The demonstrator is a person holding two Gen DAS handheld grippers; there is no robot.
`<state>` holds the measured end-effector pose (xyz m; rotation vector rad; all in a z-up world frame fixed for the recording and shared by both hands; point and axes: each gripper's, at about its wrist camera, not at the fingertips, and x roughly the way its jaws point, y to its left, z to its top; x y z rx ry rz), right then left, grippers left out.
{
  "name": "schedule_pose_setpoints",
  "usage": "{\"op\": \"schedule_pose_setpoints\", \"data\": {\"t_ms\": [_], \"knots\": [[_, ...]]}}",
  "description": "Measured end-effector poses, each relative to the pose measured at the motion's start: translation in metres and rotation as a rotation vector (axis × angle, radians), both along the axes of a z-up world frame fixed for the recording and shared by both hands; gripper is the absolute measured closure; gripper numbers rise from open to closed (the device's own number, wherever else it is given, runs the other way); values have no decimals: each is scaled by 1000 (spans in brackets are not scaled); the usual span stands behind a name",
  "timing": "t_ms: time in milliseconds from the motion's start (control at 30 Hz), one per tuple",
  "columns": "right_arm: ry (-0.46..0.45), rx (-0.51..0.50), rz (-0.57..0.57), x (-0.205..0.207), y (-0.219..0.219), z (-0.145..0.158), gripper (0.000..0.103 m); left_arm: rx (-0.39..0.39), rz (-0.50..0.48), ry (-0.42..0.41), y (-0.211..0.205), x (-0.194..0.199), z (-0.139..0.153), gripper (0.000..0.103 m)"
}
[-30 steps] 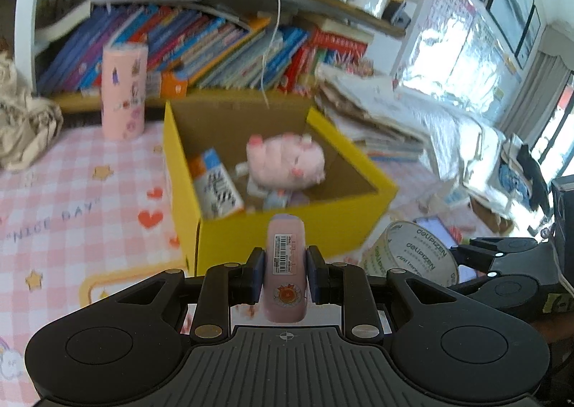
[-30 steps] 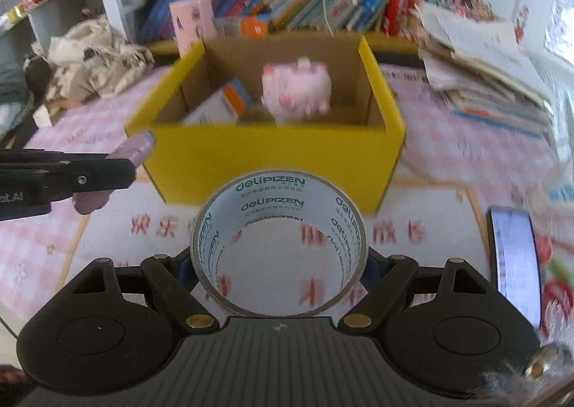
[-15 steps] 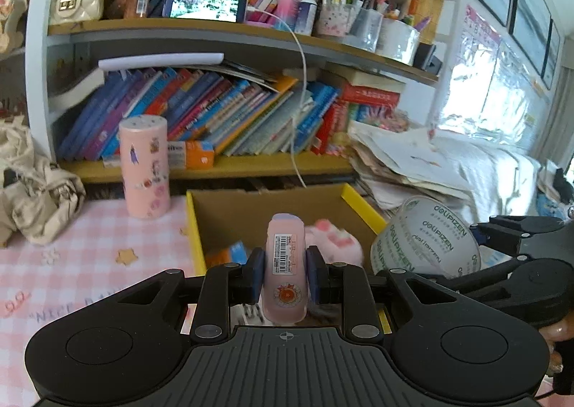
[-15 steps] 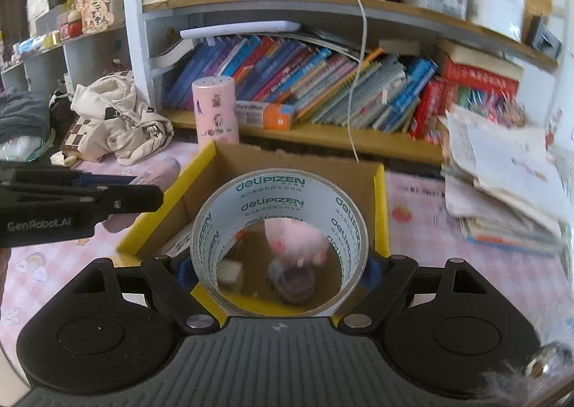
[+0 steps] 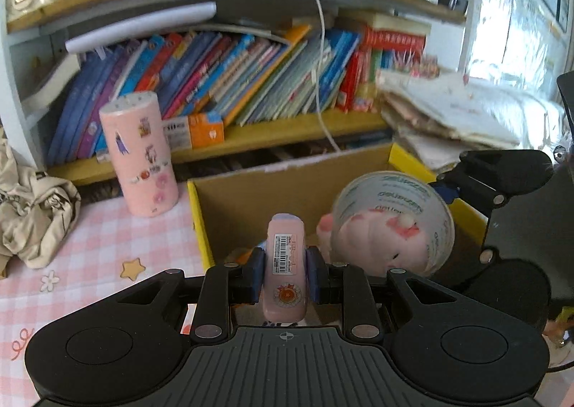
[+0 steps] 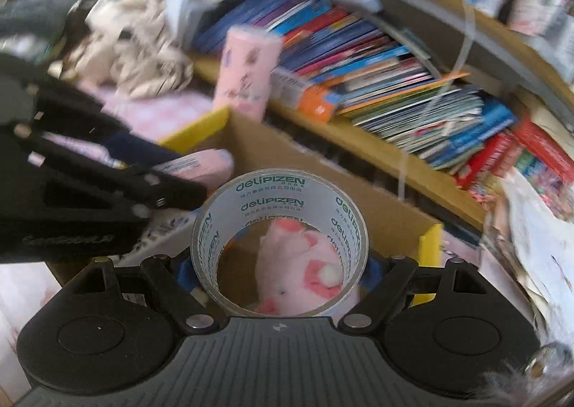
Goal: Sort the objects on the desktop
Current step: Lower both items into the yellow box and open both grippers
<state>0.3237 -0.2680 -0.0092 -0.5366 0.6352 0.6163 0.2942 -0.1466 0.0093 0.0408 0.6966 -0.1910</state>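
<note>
My left gripper [image 5: 283, 276] is shut on a small pink tube [image 5: 285, 265] with a barcode label, held over the open yellow cardboard box [image 5: 201, 224]. My right gripper [image 6: 278, 269] is shut on a clear tape roll [image 6: 280, 199], also above the box [image 6: 428, 245]. A pink plush toy [image 6: 297, 263] lies inside the box and shows through the roll's hole. In the left wrist view the tape roll [image 5: 391, 199] and the right gripper hang at the right over the plush [image 5: 362, 238]. The left gripper with the tube [image 6: 201, 168] shows at the left of the right wrist view.
A tall pink sticker-covered cylinder [image 5: 138, 156] stands left of the box on the pink checked tablecloth [image 5: 89, 256]. Behind runs a shelf of books [image 5: 233, 77]. A beige cloth bag [image 5: 32, 213] lies at the left, and a stack of papers [image 5: 448, 120] at the right.
Both grippers have moved forward over the box with their loads. The right gripper has rolled, so its view is tilted. The plush now sits right under the tape roll.
</note>
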Motion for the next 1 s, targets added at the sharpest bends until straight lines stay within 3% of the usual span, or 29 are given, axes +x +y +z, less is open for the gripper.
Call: {"op": "schedule_pose_setpoints", "data": {"t_ms": [133, 333, 567, 667, 833, 1000], "knots": [[-62, -83, 77, -4, 13, -11, 20, 22, 9, 46, 1, 11, -12, 79], [-121, -153, 111, 0, 19, -18, 20, 48, -12, 51, -2, 16, -16, 79], [-73, -150, 116, 10, 19, -21, 20, 86, -28, 48, -9, 15, -20, 76], [-68, -150, 114, 10, 19, -20, 17, 86, -24, 38, -9, 13, -16, 69], [-78, -150, 104, 5, 17, -18, 9, 85, -5, -7, -6, 4, -5, 37], [-69, -111, 83, 0, 11, -9, 7, 72, 12, -49, -7, -7, 4, 31]]}}
